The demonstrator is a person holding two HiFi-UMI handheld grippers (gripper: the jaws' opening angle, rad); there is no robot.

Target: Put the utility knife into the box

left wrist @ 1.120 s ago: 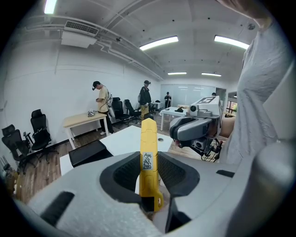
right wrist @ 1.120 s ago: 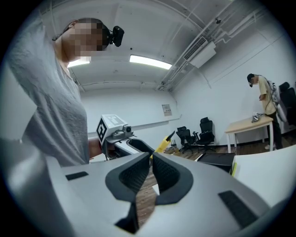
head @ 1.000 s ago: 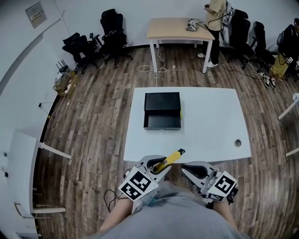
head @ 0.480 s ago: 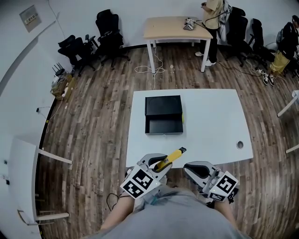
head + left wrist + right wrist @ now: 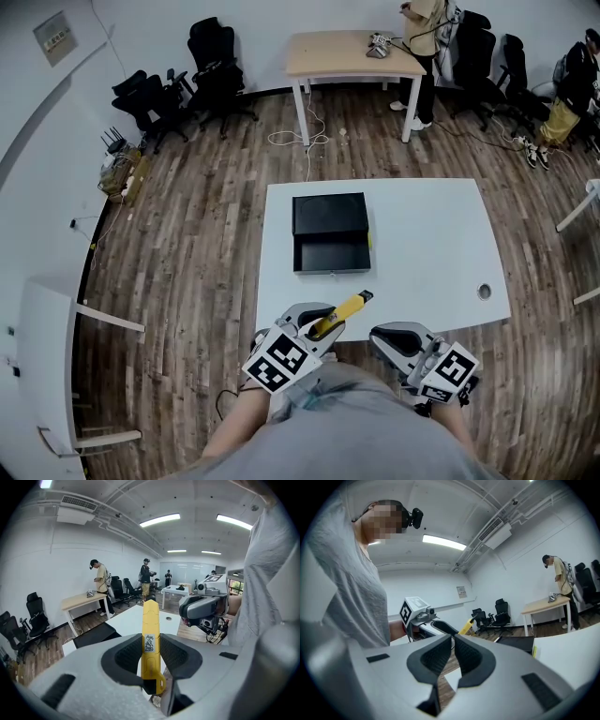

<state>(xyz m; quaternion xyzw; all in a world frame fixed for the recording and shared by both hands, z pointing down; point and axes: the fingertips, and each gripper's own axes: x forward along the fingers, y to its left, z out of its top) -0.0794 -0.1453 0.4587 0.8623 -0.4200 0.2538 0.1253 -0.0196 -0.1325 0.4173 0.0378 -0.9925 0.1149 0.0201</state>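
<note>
A yellow utility knife sticks out forward from my left gripper, which is shut on its handle just off the near edge of the white table. In the left gripper view the knife stands upright between the dark pads. The black box lies open at mid-table, lid behind and tray in front, well ahead of the knife. My right gripper hovers beside the left at the table's near edge, its jaws shut on nothing.
A hole is set in the table's near right corner. A wooden desk with a person beside it stands at the back, and black office chairs line the far wall. Wood floor surrounds the table.
The head view has shifted slightly, so the table sits a little lower in frame. Both grippers keep their places by the near edge, the knife still held.
</note>
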